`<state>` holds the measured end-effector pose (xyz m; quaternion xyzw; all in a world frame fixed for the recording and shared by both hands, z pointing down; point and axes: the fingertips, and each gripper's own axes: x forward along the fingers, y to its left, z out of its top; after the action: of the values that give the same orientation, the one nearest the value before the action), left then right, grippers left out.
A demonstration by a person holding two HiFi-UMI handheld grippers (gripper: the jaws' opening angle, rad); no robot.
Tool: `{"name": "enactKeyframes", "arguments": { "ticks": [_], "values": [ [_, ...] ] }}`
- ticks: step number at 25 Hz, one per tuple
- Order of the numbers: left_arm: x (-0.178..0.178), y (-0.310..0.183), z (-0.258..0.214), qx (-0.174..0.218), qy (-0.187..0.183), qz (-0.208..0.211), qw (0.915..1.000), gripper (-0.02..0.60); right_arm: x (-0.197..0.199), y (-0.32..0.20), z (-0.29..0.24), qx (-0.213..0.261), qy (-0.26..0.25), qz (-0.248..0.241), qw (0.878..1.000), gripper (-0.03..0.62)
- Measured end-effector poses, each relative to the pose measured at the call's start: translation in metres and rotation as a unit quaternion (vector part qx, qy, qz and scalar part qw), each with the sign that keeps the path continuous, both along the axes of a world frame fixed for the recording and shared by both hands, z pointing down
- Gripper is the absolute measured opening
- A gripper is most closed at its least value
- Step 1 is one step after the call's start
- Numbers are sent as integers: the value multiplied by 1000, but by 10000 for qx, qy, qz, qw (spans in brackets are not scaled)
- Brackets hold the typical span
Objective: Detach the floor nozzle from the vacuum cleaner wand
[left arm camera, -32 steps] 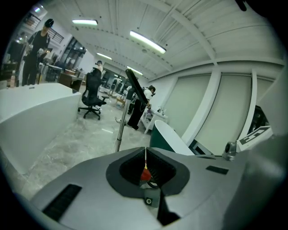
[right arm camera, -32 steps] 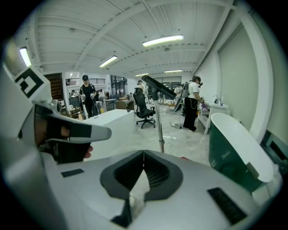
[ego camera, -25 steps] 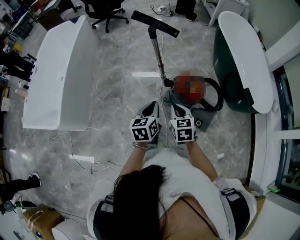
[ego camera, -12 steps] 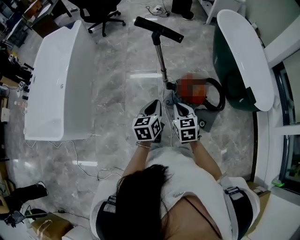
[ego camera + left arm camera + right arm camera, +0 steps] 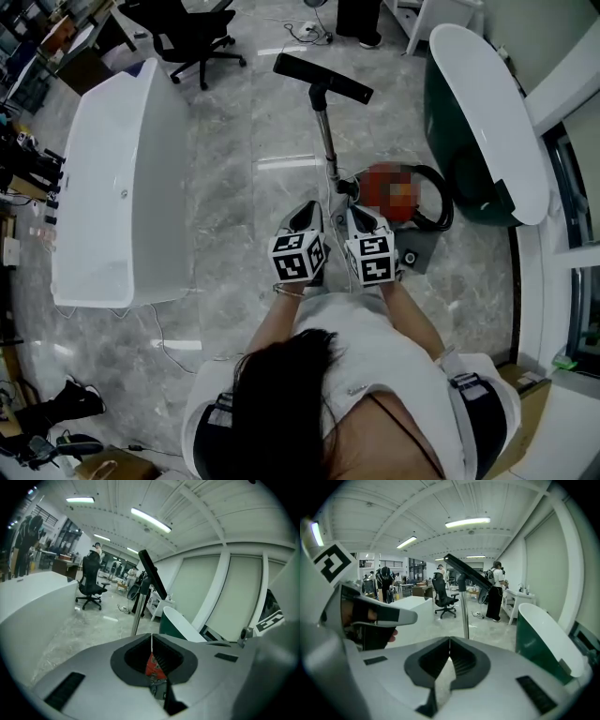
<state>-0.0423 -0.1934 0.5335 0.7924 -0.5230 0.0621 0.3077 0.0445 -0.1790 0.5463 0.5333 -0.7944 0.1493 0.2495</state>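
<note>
We see a white tub along the floor's left edge, a green tub at its right edge, and a chair at its top.

The floor nozzle was a long, flat black bar, and it was still joined to the end of the wand. The wand was a thin silver tube that stood upright, with the nozzle tilted at its top end.

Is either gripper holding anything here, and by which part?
Nothing is held. The left gripper and right gripper are both shut with nothing between them, short of the vacuum wand.
</note>
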Motion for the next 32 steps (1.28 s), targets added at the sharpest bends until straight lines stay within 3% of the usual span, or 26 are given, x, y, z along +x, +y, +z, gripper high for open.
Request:
{"name": "enactKeyframes", "arguments": {
  "ticks": [11, 24, 32],
  "values": [
    [-16, -37, -9, 276, 139, 232, 9993, 11, -14, -37, -8, 98, -143, 308, 9994, 15],
    [-19, -47, -10, 350, 201, 220, 9989, 11, 11, -52, -22, 418, -16, 613, 9972, 15],
    [-15, -51, -8, 326, 157, 211, 9991, 11, 4, -61, -46, 949, -525, 249, 9938, 15]
  ]
}}
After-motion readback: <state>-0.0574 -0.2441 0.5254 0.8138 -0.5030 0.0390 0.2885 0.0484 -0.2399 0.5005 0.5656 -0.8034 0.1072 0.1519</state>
